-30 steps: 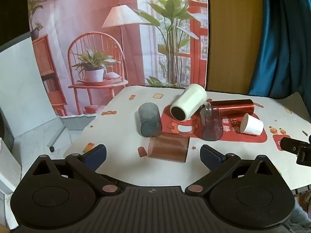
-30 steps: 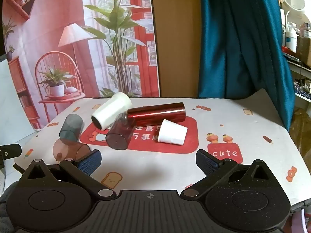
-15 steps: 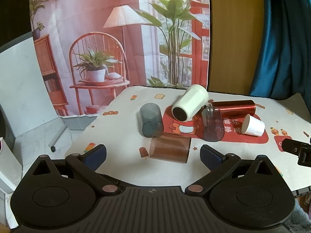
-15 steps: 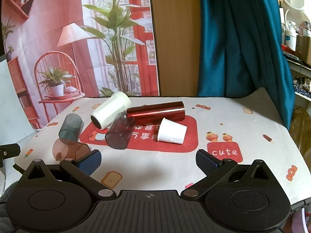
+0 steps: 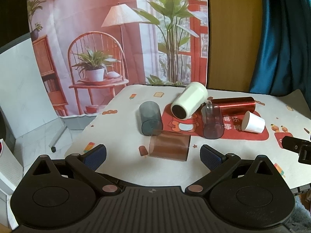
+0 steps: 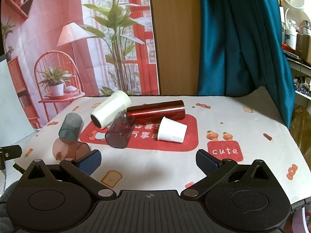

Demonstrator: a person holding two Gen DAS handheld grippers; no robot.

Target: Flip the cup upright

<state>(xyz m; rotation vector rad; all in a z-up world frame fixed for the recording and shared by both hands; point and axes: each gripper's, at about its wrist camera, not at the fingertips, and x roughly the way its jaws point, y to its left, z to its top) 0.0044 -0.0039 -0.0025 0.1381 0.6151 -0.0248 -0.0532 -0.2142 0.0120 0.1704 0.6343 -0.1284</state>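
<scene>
Several cups lie on their sides on the table. A brown clear cup lies nearest my left gripper, which is open and empty just in front of it. Behind it lie a grey clear cup, a cream cup, a purple clear cup, a red metallic tumbler and a small white paper cup. My right gripper is open and empty, short of the white paper cup and the purple cup.
A white patterned cloth with a red mat covers the table. A printed backdrop hangs behind, with a teal curtain at the right. The table's left edge drops to the floor. The right gripper's tip shows at the left view's right edge.
Both views have shifted very slightly; the cups sit a touch further right in the left wrist view. No cup has moved and both grippers stay open.
</scene>
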